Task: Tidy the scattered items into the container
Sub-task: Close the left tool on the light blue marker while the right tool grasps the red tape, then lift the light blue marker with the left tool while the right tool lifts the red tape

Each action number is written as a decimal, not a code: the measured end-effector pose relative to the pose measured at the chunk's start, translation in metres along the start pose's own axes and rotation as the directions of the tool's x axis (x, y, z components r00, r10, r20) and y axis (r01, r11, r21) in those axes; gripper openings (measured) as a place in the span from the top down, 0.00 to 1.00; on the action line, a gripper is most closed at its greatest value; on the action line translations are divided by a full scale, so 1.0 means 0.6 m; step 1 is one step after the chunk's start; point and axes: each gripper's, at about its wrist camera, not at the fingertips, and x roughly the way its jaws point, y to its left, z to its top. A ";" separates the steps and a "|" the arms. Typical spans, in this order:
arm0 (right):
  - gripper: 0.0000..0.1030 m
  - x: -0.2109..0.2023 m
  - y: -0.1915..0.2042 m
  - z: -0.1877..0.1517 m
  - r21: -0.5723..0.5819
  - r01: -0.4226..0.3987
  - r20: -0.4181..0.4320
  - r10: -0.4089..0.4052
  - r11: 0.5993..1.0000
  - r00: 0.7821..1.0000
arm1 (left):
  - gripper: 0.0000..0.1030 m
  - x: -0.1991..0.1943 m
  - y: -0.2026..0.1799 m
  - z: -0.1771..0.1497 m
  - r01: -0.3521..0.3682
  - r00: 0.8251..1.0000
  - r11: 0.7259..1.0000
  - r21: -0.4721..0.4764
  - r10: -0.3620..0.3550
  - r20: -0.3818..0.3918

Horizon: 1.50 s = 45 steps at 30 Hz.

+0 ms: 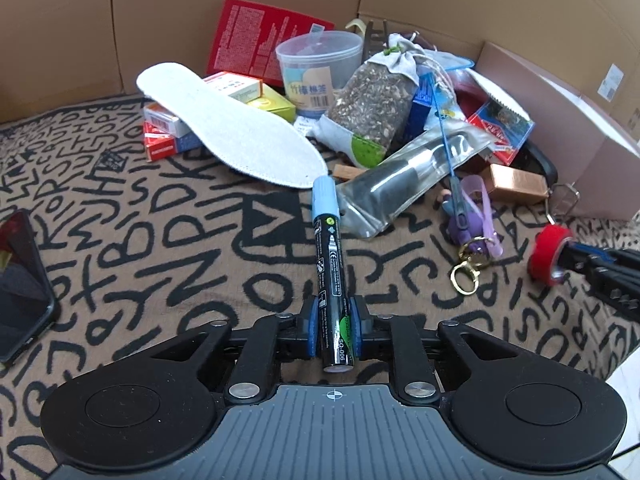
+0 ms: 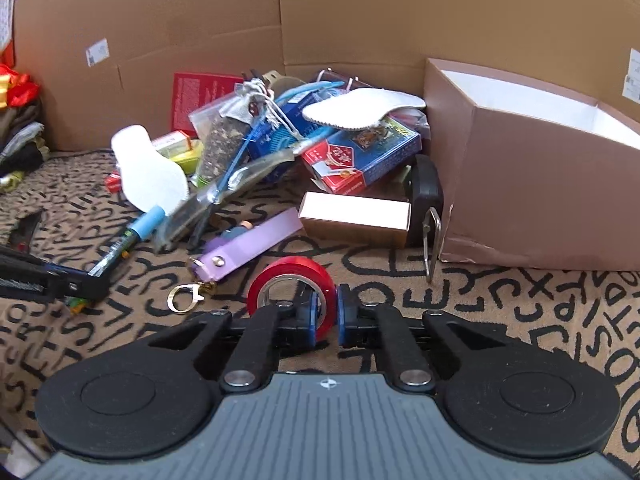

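My left gripper (image 1: 335, 320) is shut on a black marker (image 1: 330, 264) with a light-blue cap, which points away toward the pile of items. The right wrist view shows the same marker (image 2: 132, 236) at the left, held by the left gripper (image 2: 86, 280). My right gripper (image 2: 326, 312) is shut on the wall of a red tape roll (image 2: 292, 280), one pad inside the ring and one outside. That tape roll (image 1: 550, 254) also shows at the right edge of the left wrist view. The container, a brown box (image 2: 520, 184) with a white inside, stands open at the right.
A pile lies ahead on the lettered rug (image 1: 160, 248): a white insole (image 1: 224, 128), a plastic tub (image 1: 316, 68), a herb bag (image 1: 372, 100), card boxes (image 2: 360, 156), a copper box (image 2: 356, 218) and a purple key strap (image 2: 248, 248). A phone (image 1: 20, 288) lies left. Cardboard walls (image 2: 320, 20) surround the area.
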 end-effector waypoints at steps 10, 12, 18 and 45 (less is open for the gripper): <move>0.86 0.001 -0.016 -0.012 0.032 0.018 -0.035 -0.016 0.999 0.999 | 0.48 0.023 -0.011 0.018 -0.032 0.999 0.999 0.020 0.032 0.022; 0.86 0.001 -0.017 -0.013 0.034 0.022 -0.031 -0.021 0.999 0.999 | 0.48 0.024 -0.009 0.018 -0.029 0.999 0.999 0.019 0.028 0.026; 0.86 0.001 -0.020 -0.013 0.036 0.019 -0.030 -0.017 0.999 0.999 | 0.88 0.024 -0.006 0.020 -0.049 0.999 0.999 0.017 0.049 0.023; 0.85 0.005 -0.017 -0.013 0.028 0.016 -0.019 -0.016 0.999 1.000 | 0.78 0.033 -0.019 0.022 -0.078 0.996 0.992 0.096 0.075 0.039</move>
